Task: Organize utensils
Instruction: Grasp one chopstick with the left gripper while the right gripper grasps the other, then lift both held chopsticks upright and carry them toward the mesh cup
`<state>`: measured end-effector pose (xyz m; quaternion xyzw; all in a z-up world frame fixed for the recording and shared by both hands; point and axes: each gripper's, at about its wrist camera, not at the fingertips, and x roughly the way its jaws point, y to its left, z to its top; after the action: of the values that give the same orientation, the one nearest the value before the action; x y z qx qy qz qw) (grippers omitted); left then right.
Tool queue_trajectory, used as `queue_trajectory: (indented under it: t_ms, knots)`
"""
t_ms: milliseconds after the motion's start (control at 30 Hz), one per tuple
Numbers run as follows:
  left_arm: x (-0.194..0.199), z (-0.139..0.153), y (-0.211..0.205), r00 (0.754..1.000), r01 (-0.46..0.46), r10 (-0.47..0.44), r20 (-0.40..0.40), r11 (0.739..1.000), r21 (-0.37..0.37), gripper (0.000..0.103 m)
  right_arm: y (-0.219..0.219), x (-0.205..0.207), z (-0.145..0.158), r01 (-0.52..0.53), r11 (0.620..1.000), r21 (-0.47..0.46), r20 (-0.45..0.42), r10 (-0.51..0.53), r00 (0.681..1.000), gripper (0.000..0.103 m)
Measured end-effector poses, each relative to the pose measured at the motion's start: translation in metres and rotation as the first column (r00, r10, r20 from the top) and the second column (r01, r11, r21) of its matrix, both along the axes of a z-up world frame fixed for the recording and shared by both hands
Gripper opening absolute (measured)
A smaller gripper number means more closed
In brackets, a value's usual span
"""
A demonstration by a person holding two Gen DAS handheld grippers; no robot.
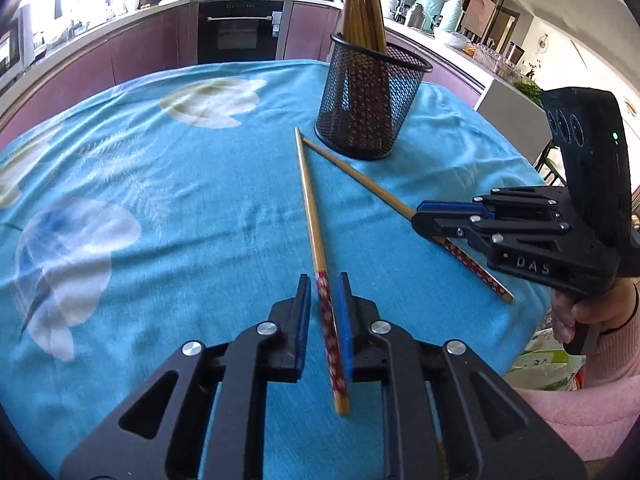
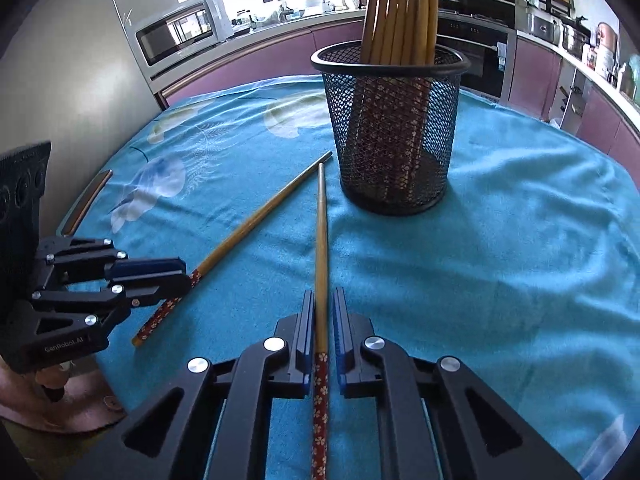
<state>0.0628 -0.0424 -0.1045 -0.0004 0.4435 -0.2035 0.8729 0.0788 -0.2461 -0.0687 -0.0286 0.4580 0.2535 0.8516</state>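
Fingers (image 1: pixel 346 320) of the left gripper (image 1: pixel 325 308) stood a little apart, straddling the red-patterned handle end of the left chopstick (image 1: pixel 310 208). A gap showed on both sides of the stick, so nothing was clamped. That chopstick lay flat on the blue cloth (image 1: pixel 180 208) covering the counter, its thin tip pointing away toward the mesh cup (image 1: pixel 370 100).

Right gripper (image 2: pixel 322 316): fingers (image 2: pixel 307 328) were narrowly parted around the right chopstick (image 2: pixel 321 240), flanking the wooden shaft just ahead of the patterned handle. Gaps were slim; contact with the pads could not be told from the right wrist view. In the left wrist view the same gripper (image 1: pixel 420 216) sat low over the stick's handle end, and the stick rested on the cloth.

The two chopsticks formed a narrow V, tips near each other and almost meeting just in front of the cup's base, handle ends spread apart toward the grippers.

Mesh cup: black wire, round, upright on the cloth, just beyond the tips. It held a bundle of chopsticks (image 2: pixel 404 12), patterned ends down, bare wooden tips up, leaning slightly together.

Background: oven (image 1: pixel 240 28) in the purple cabinets behind the counter; microwave (image 2: pixel 180 32) on the far worktop.
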Motion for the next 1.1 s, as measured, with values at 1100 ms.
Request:
queue_trajectory:
  t_ms: [1100]
  knots:
    - [0.050, 0.006, -0.012, 1.000, -0.022, 0.022, 0.011, 1.000, 0.012, 0.007, -0.005, 0.009, 0.011, -0.001, 0.996, 0.094, 0.055, -0.005, 0.998, 0.005]
